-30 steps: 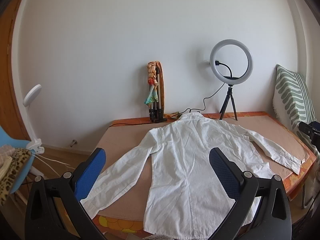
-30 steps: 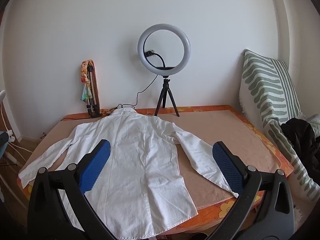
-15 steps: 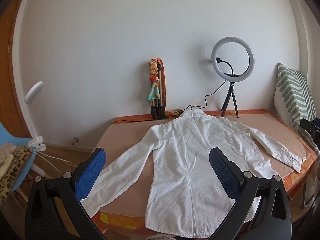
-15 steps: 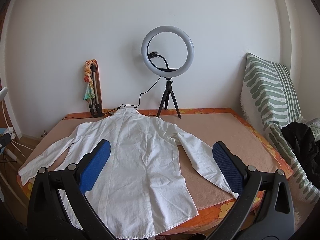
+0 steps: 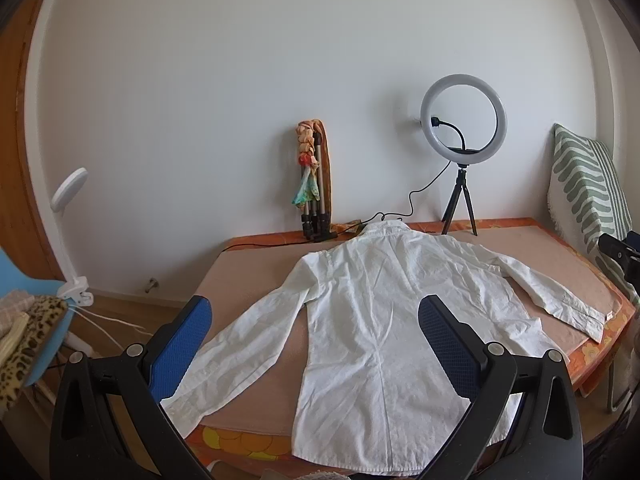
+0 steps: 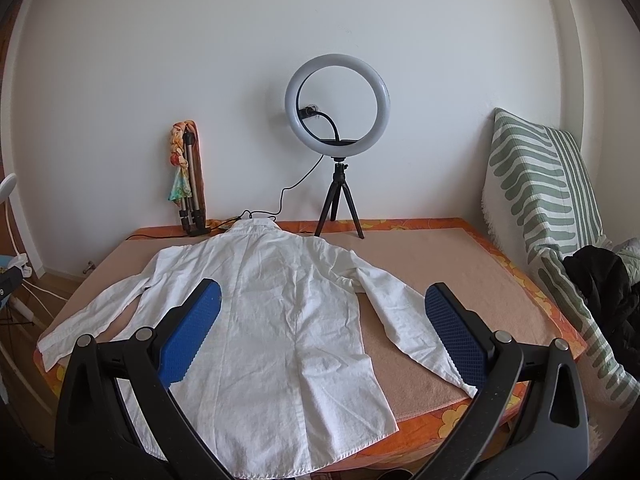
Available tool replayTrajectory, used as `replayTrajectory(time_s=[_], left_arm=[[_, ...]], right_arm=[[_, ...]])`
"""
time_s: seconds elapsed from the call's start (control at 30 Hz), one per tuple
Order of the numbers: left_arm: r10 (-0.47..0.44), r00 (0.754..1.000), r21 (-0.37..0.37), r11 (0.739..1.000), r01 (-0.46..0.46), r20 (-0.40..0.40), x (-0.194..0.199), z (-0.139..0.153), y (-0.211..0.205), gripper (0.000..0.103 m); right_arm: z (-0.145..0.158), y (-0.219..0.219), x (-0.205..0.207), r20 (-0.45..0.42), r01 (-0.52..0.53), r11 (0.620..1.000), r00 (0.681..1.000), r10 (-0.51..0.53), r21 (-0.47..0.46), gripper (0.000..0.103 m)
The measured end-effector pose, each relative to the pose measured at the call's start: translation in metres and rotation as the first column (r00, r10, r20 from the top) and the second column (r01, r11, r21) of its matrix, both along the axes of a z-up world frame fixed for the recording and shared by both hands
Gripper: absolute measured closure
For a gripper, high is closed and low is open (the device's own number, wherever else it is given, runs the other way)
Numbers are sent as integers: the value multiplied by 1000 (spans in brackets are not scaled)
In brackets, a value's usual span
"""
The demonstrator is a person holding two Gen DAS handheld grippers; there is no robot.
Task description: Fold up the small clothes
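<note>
The shirt lies flat, back up, sleeves spread, on the bed. Left gripper and right gripper hover above it, fingers spread wide, holding nothing.

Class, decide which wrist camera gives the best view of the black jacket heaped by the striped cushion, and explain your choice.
The right wrist view: the black jacket lies in plain sight at the right edge, heaped against the green-and-white striped cushion. The left wrist view shows the cushion but nothing recognisable as the jacket.
</note>
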State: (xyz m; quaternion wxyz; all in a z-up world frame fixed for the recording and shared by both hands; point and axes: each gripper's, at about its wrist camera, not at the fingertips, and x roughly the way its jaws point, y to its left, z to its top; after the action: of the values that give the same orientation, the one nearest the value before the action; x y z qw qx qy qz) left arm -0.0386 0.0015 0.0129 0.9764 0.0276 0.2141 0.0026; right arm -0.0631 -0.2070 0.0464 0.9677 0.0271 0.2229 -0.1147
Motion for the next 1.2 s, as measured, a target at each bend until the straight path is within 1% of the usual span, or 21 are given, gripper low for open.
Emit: replayTrajectory(time_s=[0.67, 0.93, 1.2], left_arm=[[4, 1000, 9, 1000, -4, 11, 0, 0, 2, 0], [9, 1000, 23, 1000, -9, 11, 1, -2, 4, 0], [22, 1000, 25, 999, -22, -1, 7, -6, 17, 0]], right_arm=[[4, 9, 4, -1, -1, 1000, 1000, 1, -12, 0], [3, 18, 13, -5, -28, 1000, 1000, 28, -13, 0], [-3, 34, 26, 2, -62, 998, 998, 62, -28, 0]])
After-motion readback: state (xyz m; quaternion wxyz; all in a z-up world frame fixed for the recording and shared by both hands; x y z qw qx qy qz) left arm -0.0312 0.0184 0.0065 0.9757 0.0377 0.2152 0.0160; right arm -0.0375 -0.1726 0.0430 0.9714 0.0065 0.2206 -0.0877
